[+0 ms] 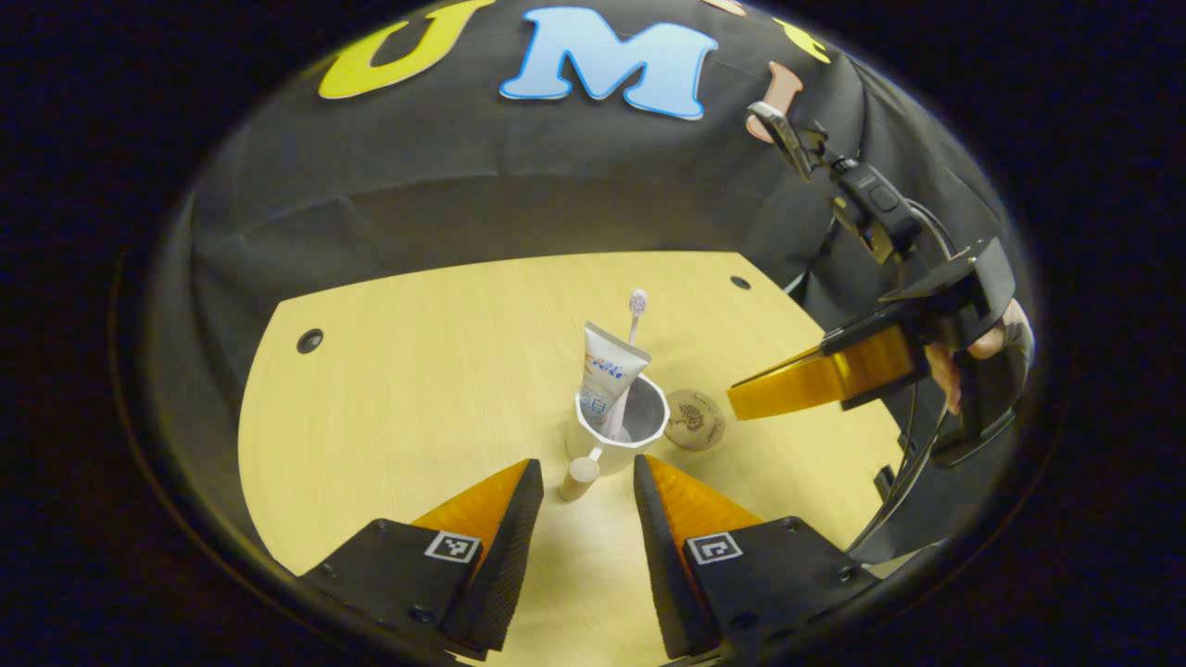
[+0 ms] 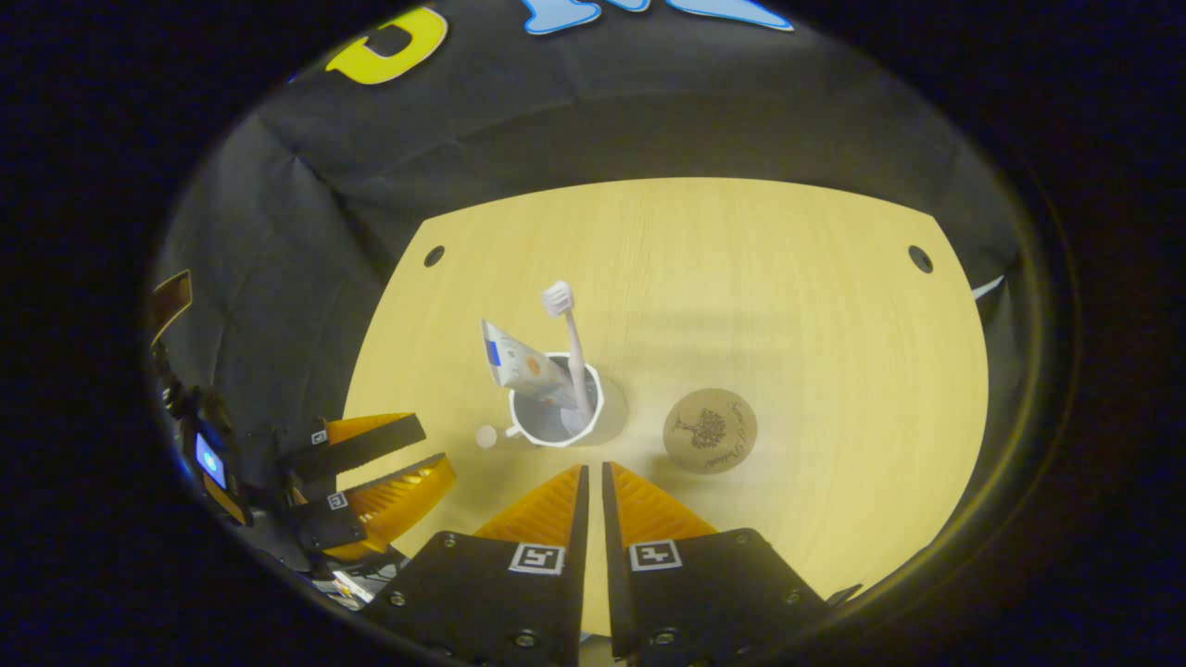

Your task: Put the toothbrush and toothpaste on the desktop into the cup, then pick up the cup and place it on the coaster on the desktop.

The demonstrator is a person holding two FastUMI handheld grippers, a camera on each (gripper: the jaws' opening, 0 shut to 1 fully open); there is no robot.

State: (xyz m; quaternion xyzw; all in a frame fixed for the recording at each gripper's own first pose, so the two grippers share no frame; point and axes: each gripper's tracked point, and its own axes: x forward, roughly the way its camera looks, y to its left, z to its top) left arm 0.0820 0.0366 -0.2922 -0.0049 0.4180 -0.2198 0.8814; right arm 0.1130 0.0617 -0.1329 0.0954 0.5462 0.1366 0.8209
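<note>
- Left gripper (image 1: 588,482): jaws wide apart, holding nothing, low over the desktop (image 1: 417,371) just short of the cup (image 1: 619,428). The cup's knobbed handle (image 1: 581,477) sits in the gap between the fingers without touching either. My reading: lined up to take the cup by that handle.
- Right gripper (image 2: 593,482): fingers nearly together with a thin slit between, nothing in them, hovering back from the cup. Probably standing clear so the left can do the lift.
- Cup stands upright on the bare desktop, not on the coaster (image 2: 710,431); the two are just beside each other, a little apart.
- Toothbrush (image 2: 567,338) and toothpaste (image 2: 519,363) are both in the cup already, leaning on the rim, so the first half of the task looks done.
- Left gripper view gives the handle's position between its fingers, and the right gripper (image 1: 788,389) coming in from the side with part of a hand behind it.
- Right gripper view gives the gap between cup and coaster more plainly and shows the left gripper (image 2: 389,463) spread open off to one side.
</note>
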